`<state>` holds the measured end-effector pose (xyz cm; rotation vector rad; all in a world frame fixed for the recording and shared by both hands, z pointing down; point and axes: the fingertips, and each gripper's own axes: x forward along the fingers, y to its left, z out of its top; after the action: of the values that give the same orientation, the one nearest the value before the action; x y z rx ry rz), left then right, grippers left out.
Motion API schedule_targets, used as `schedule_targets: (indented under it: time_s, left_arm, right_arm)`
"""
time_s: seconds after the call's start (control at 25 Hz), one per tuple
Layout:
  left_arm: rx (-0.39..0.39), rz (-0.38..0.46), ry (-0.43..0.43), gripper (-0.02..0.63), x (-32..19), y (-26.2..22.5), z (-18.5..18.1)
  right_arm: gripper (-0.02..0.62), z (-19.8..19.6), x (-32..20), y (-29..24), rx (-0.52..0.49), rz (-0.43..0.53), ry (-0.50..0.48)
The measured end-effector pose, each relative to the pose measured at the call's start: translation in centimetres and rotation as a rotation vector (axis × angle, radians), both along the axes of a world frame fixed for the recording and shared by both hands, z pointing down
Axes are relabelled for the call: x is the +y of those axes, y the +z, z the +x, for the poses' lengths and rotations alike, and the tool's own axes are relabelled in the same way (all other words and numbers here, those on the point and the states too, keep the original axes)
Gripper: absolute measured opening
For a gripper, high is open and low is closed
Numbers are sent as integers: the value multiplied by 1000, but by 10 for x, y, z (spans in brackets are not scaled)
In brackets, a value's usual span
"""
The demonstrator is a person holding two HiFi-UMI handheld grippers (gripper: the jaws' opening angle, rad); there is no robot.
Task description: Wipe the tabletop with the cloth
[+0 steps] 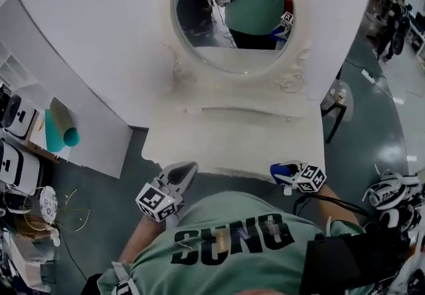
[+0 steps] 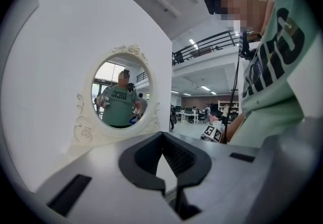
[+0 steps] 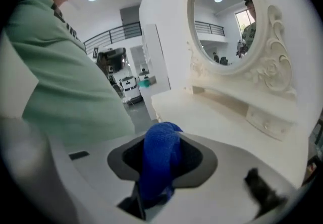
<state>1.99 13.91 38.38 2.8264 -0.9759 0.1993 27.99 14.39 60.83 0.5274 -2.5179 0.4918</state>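
One cloth gripped, no wiping begun

Right gripper (image 3: 162,140) has its jaws clamped on the blue cloth (image 3: 161,160), which bulges up between them; it sits near the front edge of the white tabletop (image 3: 212,117), apparently not touching it; left gripper (image 2: 162,140) has jaws closed on nothing, beside that same edge; by this showing, all the wiping is left to do
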Motion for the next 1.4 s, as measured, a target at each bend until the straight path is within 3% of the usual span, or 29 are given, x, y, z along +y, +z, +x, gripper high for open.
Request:
schedule_targets:
  time_s: [0.16, 0.32, 0.6, 0.84, 1.12, 1.28, 1.4]
  left_arm:
    - [26, 2, -94, 9, -20, -15, 0]
    - [39, 14, -121, 9, -49, -25, 10]
    - [82, -6, -25, 9, -96, -30, 14]
    - [109, 3, 97, 9, -144, -40, -23]
    - [109, 2, 208, 9, -174, -42, -52]
    - [156, 16, 204, 9, -168, -43, -52]
    - [177, 16, 183, 9, -158, -41, -52]
  right_arm:
    - [127, -33, -61, -63, -215, 32, 30]
    - [127, -52, -101, -112, -281, 88, 11]
    - [127, -61, -124, -187, -382, 174, 149]
    - [127, -72, -144, -242, -475, 230, 425]
    - [127, -104, -152, -266, -452, 288, 580]
    - [127, -111, -150, -264, -360, 312, 576]
    - [127, -107, -146, -269, -351, 327, 569]
